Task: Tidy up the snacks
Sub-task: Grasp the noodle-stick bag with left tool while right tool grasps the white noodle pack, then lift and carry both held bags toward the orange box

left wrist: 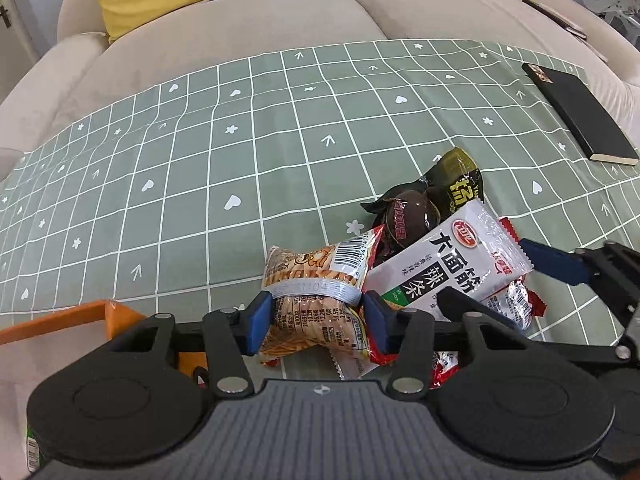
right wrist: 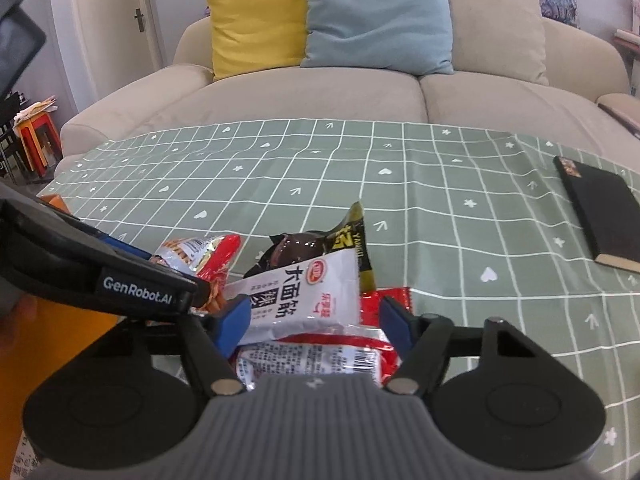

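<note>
Several snack packets lie heaped on the green checked cloth (left wrist: 240,152). My left gripper (left wrist: 316,320) is shut on an orange noodle-snack packet (left wrist: 308,276), its blue pads pinching the packet's waist. A white packet with black lettering (right wrist: 308,296) lies between the pads of my right gripper (right wrist: 314,320). The left pad touches it and the right pad stands clear of it, so the jaws are open. Under it is a red-and-white packet (right wrist: 312,356). Behind sit a dark brown packet (left wrist: 408,216) and an olive-black one (left wrist: 460,176). In the left wrist view the right gripper's blue finger (left wrist: 556,266) reaches in at the white packet's end.
An orange box (left wrist: 80,316) stands at the near left edge of the table. A black notebook (left wrist: 576,116) lies at the far right. Behind the table is a beige sofa (right wrist: 320,92) with a yellow cushion (right wrist: 256,20) and a blue cushion (right wrist: 376,16).
</note>
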Motion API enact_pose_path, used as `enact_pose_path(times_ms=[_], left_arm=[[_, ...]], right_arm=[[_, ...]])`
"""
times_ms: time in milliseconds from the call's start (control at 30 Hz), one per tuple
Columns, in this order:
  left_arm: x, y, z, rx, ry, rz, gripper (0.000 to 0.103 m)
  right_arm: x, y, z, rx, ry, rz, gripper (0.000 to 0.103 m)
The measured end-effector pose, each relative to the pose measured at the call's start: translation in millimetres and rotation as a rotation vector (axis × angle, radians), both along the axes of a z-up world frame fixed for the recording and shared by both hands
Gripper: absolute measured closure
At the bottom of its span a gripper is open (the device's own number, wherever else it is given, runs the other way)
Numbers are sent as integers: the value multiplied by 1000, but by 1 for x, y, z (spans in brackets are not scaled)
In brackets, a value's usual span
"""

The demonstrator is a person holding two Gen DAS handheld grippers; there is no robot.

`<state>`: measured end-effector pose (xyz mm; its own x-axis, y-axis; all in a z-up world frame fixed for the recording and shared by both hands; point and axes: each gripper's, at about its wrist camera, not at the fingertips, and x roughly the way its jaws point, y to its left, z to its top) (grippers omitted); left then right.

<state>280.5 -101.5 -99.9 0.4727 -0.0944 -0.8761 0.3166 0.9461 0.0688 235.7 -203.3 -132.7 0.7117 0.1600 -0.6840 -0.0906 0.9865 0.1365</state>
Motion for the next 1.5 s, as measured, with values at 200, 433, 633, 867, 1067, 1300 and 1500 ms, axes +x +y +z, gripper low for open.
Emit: enact_pose_path(times_ms=[200,433,633,867,1067,1300,1500], left_arm=[[-5,2,4,-10,-13,12,55],[-13,2,9,-22,-31,33,57],[-24,2,16,-31,-41,45,58],[-53,-1,27,-54,-62,2,59],[-84,-2,39,-75,-103,-25,59],[-115,6,55,-103,-120,-5,59],[-141,17,65,-123,-126,18,59]], right_arm=[[1,10,-3,-17,5,15,60],[-5,12,2,-13,15,5,81],[-15,9,10,-3,35,0,100],[-51,2,21,-27,42,-36,101],[-89,-9,28,-23,55,-82,102],[-122,-15,46,-13,66,-111,102],[-145,-6,70,-24,34,-96,103]])
